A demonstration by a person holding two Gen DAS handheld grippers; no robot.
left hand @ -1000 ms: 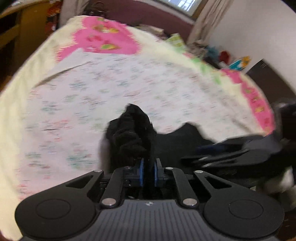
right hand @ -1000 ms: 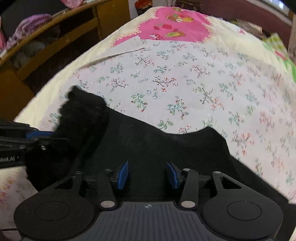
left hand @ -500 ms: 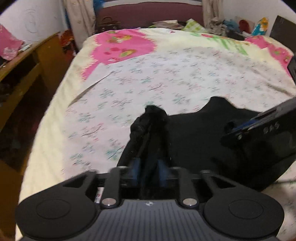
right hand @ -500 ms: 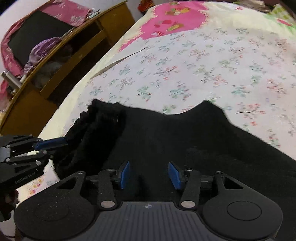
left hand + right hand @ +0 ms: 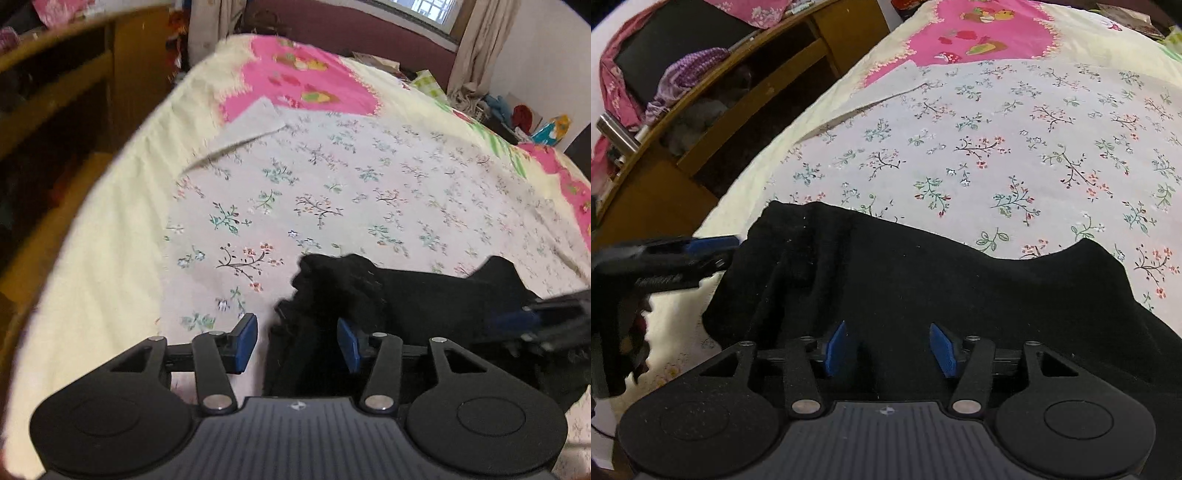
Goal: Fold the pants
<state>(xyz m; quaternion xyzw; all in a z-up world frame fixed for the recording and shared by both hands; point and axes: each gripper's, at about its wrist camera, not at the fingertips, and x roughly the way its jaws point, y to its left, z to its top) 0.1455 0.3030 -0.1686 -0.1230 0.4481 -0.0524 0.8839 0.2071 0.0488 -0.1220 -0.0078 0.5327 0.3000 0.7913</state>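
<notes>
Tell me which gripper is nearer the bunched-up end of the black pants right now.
Left. The left gripper is open, with the bunched end partly between its fingers. The right gripper, also open, hovers over the flat middle of the pants.

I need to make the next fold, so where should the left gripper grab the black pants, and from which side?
Grab the bunched, ridged edge of the black pants ahead of the open left gripper, coming straight forward over the floral sheet. That bunch stands up, giving the fingers something to close on.

Left gripper (image 5: 297,343) released pants (image 5: 406,295) (jaws apart).
</notes>
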